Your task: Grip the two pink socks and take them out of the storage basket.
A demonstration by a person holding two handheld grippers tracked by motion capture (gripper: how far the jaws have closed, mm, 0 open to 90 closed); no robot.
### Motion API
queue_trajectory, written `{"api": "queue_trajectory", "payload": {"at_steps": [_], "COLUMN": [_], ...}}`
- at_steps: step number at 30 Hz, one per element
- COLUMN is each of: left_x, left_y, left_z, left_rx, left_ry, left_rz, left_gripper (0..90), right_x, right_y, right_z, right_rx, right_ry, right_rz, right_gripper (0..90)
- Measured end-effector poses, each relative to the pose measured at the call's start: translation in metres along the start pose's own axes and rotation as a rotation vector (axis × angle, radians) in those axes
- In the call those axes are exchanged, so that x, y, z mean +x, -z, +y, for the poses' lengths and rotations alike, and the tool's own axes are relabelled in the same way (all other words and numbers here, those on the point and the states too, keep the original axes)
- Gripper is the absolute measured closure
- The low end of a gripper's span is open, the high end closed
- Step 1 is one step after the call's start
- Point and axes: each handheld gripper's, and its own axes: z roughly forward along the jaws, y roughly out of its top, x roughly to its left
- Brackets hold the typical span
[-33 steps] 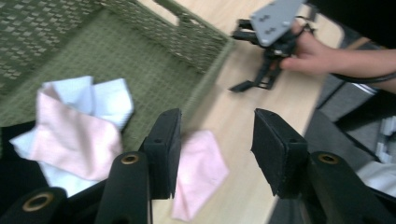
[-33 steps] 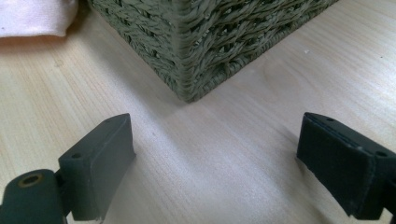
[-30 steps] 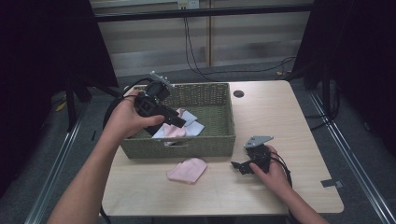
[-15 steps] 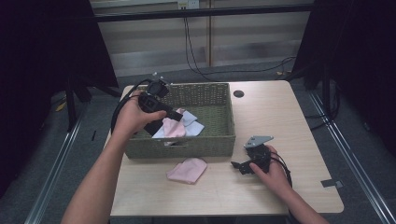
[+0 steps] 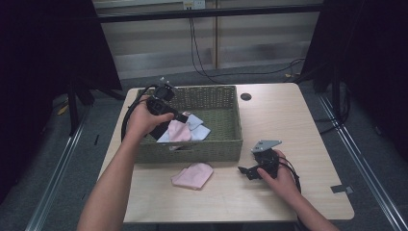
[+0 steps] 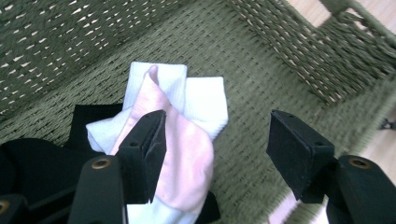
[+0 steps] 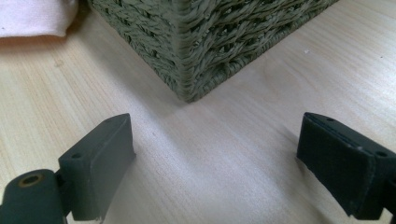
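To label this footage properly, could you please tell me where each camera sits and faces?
High view: above the table's near side, looking forward and down; forearms, both hands.
Left gripper view: on the left gripper, inside the basket, over the pink cloth.
Right gripper view: on the right gripper, facing the basket's corner.
Shared: the basket.

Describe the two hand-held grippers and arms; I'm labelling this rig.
Both hand-held grippers, left and right, are black with blocky jaws and trailing black cables. The right carries a grey three-cornered plate. Forearms are bare, with no sleeves or gloves visible.
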Motion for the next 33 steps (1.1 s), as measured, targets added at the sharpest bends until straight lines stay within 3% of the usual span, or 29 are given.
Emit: {"api": "queue_trajectory", "payload": {"at_steps": [6,7,10,15,20,25,28,33], "left_x": [0.011,0.014,0.02,0.028,0.038,0.041,0.043,0.043], "left_y": [-0.016,-0.019,-0.026,-0.036,-0.054,-0.061,-0.064,-0.067], "left_z": [-0.004,-0.003,-0.004,-0.005,-0.015,-0.018,-0.017,-0.018], "left_rx": [0.02,0.029,0.041,0.057,0.07,0.075,0.076,0.091], "left_ry": [0.012,-0.003,0.019,0.019,0.047,0.065,0.075,0.076], "left_rz": [0.018,0.021,0.027,0.034,0.032,0.041,0.057,0.08], "left_gripper": [33.4,33.3,32.7,28.4,25.9,26.8,32.0,51.2], "right_x": [0.0,0.0,0.0,0.0,0.0,0.0,0.0,0.0], "right_y": [0.0,0.0,0.0,0.0,0.0,0.0,0.0,0.0], "right_z": [0.0,0.0,0.0,0.0,0.0,0.0,0.0,0.0], "right_rx": [0.0,0.0,0.0,0.0,0.0,0.001,-0.001,0.0], "right_ry": [0.0,-0.001,0.0,0.0,0.0,-0.002,0.002,-0.001], "right_rz": [0.0,0.0,0.0,0.0,0.001,0.002,0.002,0.004], "right_gripper": [10.2,10.2,10.2,10.2,10.2,10.2,10.2,10.2]}}
